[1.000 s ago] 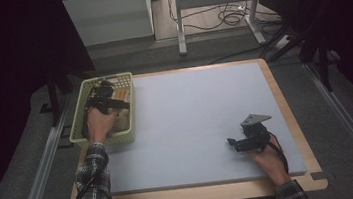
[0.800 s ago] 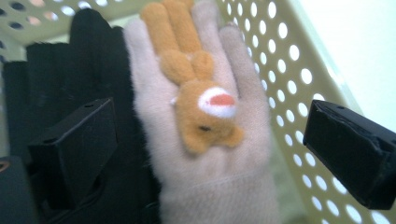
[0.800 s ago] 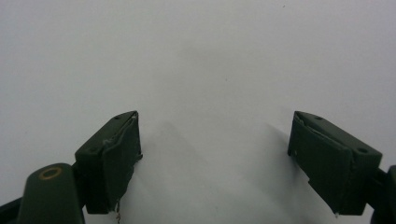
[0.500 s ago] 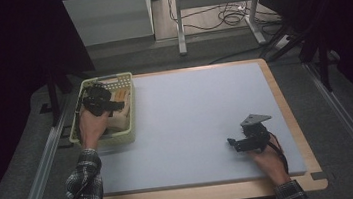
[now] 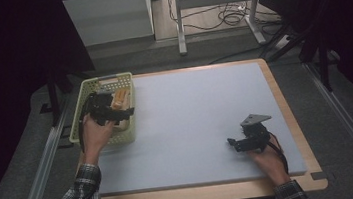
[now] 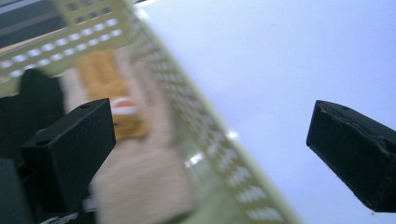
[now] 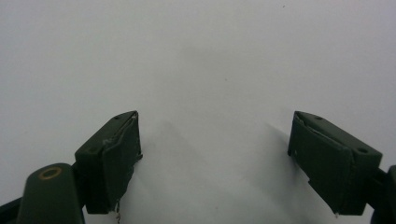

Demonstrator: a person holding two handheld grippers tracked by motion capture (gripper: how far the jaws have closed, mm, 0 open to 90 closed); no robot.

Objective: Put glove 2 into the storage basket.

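The left tool [image 5: 125, 113], spread empty, has shifted across the basket [image 5: 80, 120]; right tool [image 5: 234, 144] spread on the pale mat [image 5: 201, 112].

A pale green slotted basket [image 5: 77, 122] is seen at the left edge of the grey table mat [image 5: 192, 123], with orange packets [image 5: 120, 99] inside. The left gripper [image 5: 123, 116] is held over the basket. The right gripper [image 5: 234, 143] is rested on the mat, well apart.

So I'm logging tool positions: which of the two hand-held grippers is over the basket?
The left hand-held gripper, jaws open and empty above the green basket at the table's left edge. The right hand-held gripper rests on the bare mat.
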